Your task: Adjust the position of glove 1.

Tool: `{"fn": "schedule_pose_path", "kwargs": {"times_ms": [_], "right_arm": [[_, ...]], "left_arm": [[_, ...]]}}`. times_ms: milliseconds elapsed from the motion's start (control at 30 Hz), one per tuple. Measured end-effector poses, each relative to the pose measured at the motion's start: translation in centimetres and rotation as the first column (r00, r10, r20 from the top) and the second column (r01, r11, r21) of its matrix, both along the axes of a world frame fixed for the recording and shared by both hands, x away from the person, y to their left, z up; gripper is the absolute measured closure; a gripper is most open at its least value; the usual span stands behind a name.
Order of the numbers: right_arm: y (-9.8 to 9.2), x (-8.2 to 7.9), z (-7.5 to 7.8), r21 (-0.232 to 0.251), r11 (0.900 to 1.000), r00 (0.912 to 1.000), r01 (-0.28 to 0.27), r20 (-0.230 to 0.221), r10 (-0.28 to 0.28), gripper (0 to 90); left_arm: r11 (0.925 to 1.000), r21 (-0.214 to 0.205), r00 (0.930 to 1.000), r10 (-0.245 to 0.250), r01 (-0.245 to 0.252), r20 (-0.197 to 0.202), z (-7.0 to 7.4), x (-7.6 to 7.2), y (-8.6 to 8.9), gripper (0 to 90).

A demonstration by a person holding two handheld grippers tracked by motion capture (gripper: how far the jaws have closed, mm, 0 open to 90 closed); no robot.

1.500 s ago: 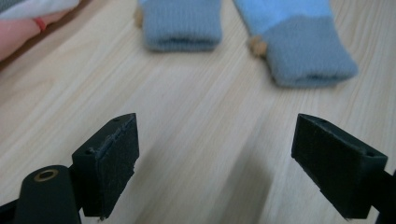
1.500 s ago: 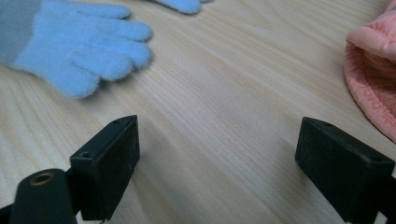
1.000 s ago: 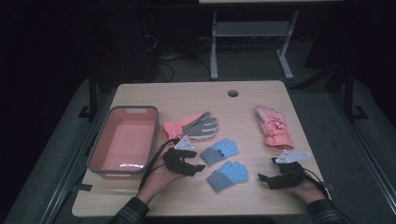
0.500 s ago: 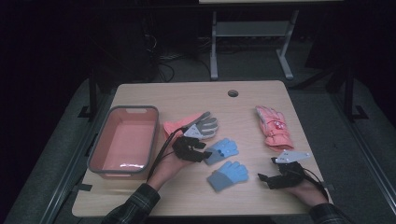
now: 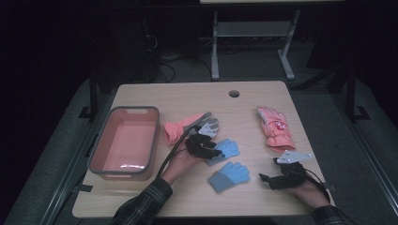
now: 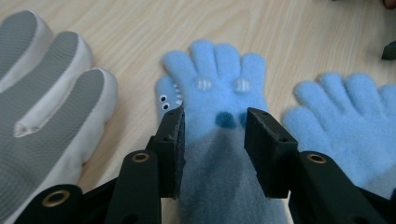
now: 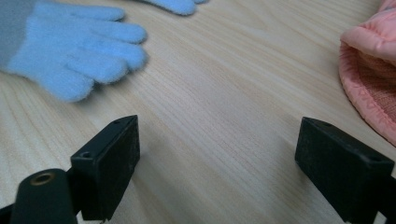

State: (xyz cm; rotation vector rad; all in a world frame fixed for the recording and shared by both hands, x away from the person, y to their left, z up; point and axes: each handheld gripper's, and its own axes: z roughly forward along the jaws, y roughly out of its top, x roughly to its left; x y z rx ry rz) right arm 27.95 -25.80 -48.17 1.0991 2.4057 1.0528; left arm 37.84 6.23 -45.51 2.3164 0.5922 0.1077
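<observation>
From above, L gripper sits mid-table over the upper blue glove w/ bare wood beyond toward the far edge, its own view showing jaws apart astride the cuff, while R gripper rests wide open on bare table nr the pink glove.

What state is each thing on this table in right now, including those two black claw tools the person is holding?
Left gripper: open, fingers straddling the blue glove with a face.
Right gripper: wide open over bare table, holding nothing.
Plain blue glove: lying flat.
Pink tub: empty.
Grey-and-white glove: lying flat, palm up.
Pink padded glove: lying flat, untouched.
</observation>
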Motion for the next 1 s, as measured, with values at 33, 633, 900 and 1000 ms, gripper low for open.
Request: {"fn": "schedule_pose_path", "kwargs": {"times_ms": [33,633,900,1000], "right_arm": [[0.0,0.0,0.0,0.0,1.0,1.0,0.0,0.0,0.0,13.5],[0.0,0.0,0.0,0.0,1.0,1.0,0.001,0.0,-0.001,13.6],[0.0,0.0,0.0,0.0,1.0,1.0,0.0,0.0,0.0,13.6],[0.0,0.0,0.0,0.0,1.0,1.0,0.001,0.0,-0.001,13.6]], "left_arm": [[1.0,0.0,1.0,0.0,0.0,0.0,0.0,0.0,0.0,58.1],[0.9977,0.062,0.9996,-0.027,0.026,0.014,-0.4,-0.5,-0.6,85.5],[0.9991,-0.035,0.9993,-0.025,0.024,-0.027,1.3,-1.1,0.2,87.0],[0.9976,-0.062,0.9986,-0.035,0.033,-0.039,2.1,-1.8,0.5,87.2]]}}
